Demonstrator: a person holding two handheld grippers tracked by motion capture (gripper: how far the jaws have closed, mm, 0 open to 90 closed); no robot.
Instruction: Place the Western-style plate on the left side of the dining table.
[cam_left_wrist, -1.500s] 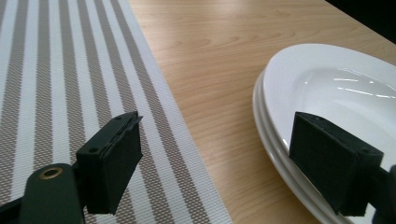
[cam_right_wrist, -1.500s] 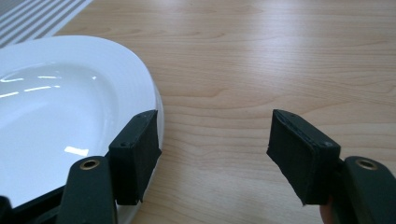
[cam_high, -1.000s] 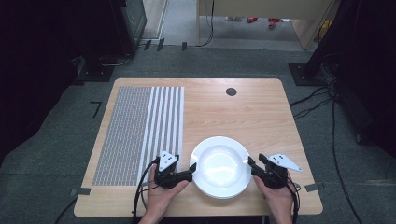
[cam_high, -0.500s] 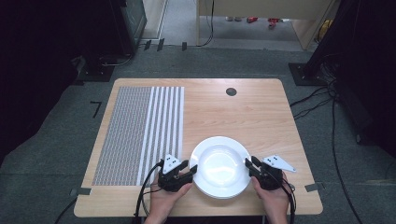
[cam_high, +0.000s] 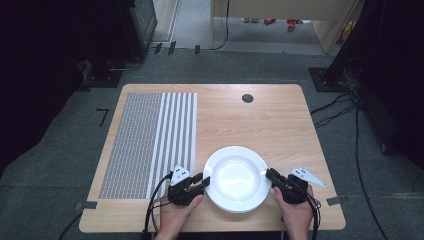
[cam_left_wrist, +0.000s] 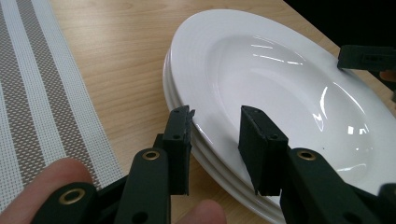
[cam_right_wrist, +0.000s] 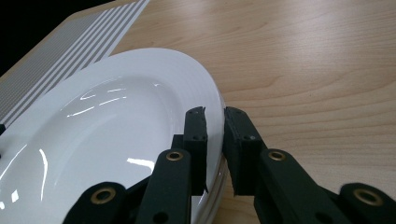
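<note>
A stack of white deep plates (cam_high: 235, 175) sits near the table's front edge. My left gripper (cam_high: 205, 180) is at its left rim. In the left gripper view the jaws (cam_left_wrist: 215, 116) have just been closing and straddle the top plate's (cam_left_wrist: 280, 70) rim, still with a gap, one outside the edge and one over the inner slope. My right gripper (cam_high: 270, 174) is at the right rim. Its jaws (cam_right_wrist: 215, 114) have just been closing and pinch the top plate's (cam_right_wrist: 116, 107) rim tightly. The right gripper's jaw (cam_left_wrist: 369, 58) shows across the plate.
A grey and white striped placemat (cam_high: 150, 140) lies on the left half of the wooden table (cam_high: 260, 120). A small black round hole (cam_high: 247, 98) sits near the far edge. Dark equipment and cables ring the table on the floor.
Both pairs of jaws have narrowed around the plate's rim at left and right. The hands and the plates have kept their places.
</note>
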